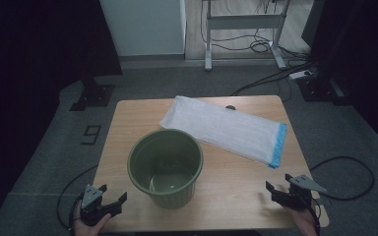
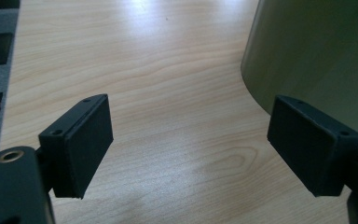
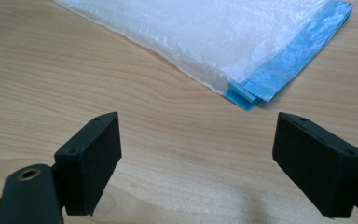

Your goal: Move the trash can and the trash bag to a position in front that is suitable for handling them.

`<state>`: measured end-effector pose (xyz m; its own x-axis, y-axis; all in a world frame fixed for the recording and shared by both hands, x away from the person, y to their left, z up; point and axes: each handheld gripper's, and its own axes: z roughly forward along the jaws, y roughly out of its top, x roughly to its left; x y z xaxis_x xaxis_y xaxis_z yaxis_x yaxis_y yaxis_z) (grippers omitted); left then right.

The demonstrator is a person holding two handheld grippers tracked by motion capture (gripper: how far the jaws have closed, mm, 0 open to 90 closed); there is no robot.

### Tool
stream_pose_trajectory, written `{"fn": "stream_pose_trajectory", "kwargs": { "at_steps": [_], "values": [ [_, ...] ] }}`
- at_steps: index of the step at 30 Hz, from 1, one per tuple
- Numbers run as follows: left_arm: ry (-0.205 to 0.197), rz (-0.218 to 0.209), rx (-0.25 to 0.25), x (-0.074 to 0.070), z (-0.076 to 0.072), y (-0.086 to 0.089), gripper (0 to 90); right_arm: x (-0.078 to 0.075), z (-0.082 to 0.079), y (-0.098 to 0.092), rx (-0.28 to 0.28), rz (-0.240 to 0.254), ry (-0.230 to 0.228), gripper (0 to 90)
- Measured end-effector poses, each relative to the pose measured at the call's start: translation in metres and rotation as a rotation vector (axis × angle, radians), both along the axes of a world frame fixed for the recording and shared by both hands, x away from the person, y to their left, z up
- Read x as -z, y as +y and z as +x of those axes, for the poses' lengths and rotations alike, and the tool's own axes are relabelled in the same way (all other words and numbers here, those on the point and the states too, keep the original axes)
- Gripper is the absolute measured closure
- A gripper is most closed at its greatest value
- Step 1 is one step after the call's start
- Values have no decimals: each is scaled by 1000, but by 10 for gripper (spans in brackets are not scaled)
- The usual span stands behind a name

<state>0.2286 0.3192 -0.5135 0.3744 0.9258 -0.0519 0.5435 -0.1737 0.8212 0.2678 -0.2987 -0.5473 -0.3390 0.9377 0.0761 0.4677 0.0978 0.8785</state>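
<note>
An empty olive-green bin (image 1: 166, 167) stands upright near the middle front of the wooden table (image 1: 123, 147). Behind it lies a folded white plastic bag (image 1: 224, 128) with a blue band (image 1: 278, 146) at its right end. My left gripper (image 1: 112, 195) rests open at the table's front left corner, with the bin's wall (image 2: 317, 51) just to its right. At the front right corner my right gripper (image 1: 278, 183) stands open too, and the bag's blue end (image 3: 289, 60) lies a little ahead of it. Nothing sits between either pair of jaws.
A small dark spot (image 1: 231, 107) marks the table's far edge. Grey carpet (image 1: 54, 147) surrounds the table, with cables (image 1: 270, 78) and a desk frame (image 1: 243, 29) beyond. A black stand base (image 1: 92, 96) sits at the far left.
</note>
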Motion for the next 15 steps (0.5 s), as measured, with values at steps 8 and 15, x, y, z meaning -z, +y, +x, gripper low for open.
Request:
{"fn": "stream_pose_trajectory", "kwargs": {
  "at_steps": [8, 15],
  "values": [
    [-20, 12, 88, -2, -6, -4, 139, 3, 4, 3, 14, -14, 19, 147],
    [-49, 52, 275, -12, -13, -23, 140, 1, 3, 1, 24, -1, 22, 148]
  ]
}}
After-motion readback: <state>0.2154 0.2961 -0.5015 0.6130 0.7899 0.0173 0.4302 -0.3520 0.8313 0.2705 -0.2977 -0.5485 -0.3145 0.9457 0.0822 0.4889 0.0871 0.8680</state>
